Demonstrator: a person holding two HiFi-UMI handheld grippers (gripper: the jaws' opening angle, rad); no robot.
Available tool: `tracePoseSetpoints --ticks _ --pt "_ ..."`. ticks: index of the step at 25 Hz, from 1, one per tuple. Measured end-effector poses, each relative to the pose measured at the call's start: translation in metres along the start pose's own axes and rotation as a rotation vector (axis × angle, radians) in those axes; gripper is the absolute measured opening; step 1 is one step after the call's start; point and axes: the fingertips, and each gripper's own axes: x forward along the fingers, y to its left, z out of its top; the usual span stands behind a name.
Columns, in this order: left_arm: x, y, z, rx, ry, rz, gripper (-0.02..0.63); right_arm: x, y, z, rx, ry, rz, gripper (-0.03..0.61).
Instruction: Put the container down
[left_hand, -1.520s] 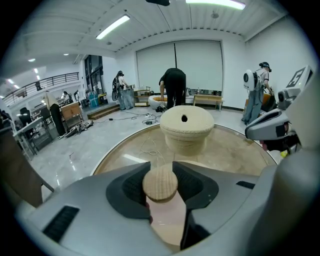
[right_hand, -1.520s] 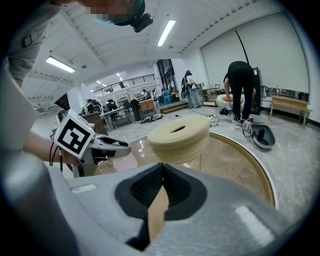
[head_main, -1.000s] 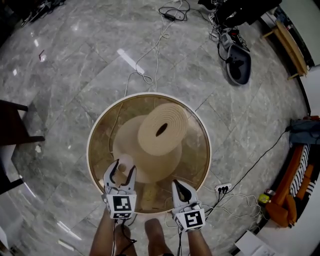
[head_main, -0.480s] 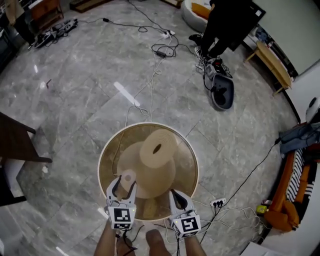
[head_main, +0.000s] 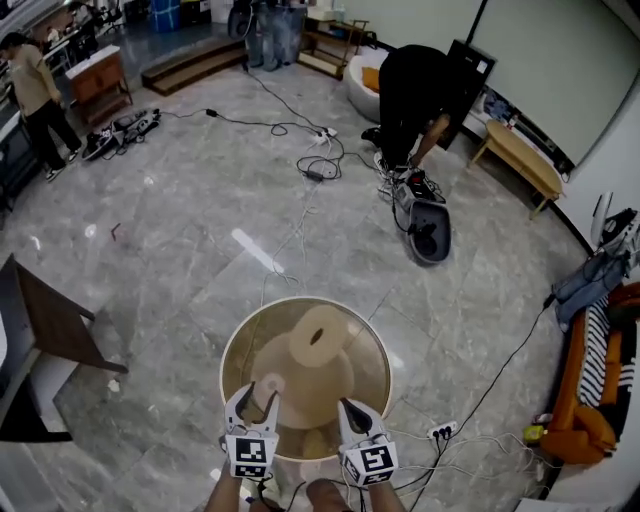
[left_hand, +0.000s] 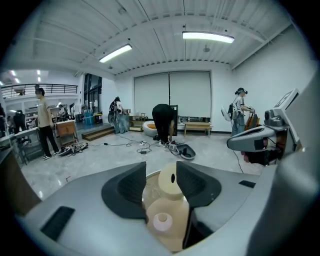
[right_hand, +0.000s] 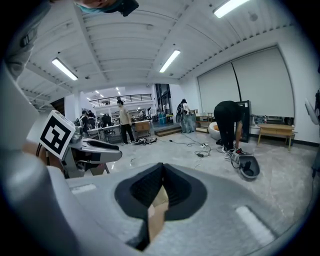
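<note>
over the last second the view pulled back: the round glass table (head_main: 230, 352) shrank in frame and more of the hall and its people appeared, while both tools kept to the near rim. the left gripper (head_main: 258, 393) was wide but closing, with the small beige container (left_hand: 163, 222) upright between its jaws on the glass; whether the pads touched it yet was unclear, so it looked set down. the right gripper (right_hand: 161, 172) was closed and empty. no writing was legible, only square markers (head_main: 251, 453).
</note>
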Motion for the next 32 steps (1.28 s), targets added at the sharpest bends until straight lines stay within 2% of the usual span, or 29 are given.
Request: tracePoseSetpoints --ticks 2,4,12,16,23,32 --pt "-0.018 0.000 0.013 0.003 -0.007 -0.005 0.195 -0.012 0.009 0.018 -0.006 -0.020 -0.005 0.000" --pt "-0.038 -0.001 0.029 0.011 -0.031 -0.011 0.151 -0.024 0.018 0.038 -0.019 -0.041 -0.012 0.000" --pt "-0.129 -0.014 0.094 0.045 -0.113 -0.057 0.062 -0.100 0.067 0.113 -0.043 -0.132 -0.044 0.000" --pt "-0.178 -0.018 0.116 0.043 -0.137 -0.072 0.040 -0.141 0.095 0.137 -0.052 -0.153 -0.064 0.000" --pt "-0.267 -0.025 0.129 0.056 -0.187 -0.128 0.018 -0.208 0.148 0.162 -0.100 -0.191 -0.106 0.000" --pt "-0.340 -0.035 0.120 0.095 -0.215 -0.154 0.017 -0.280 0.189 0.169 -0.118 -0.247 -0.181 0.000"
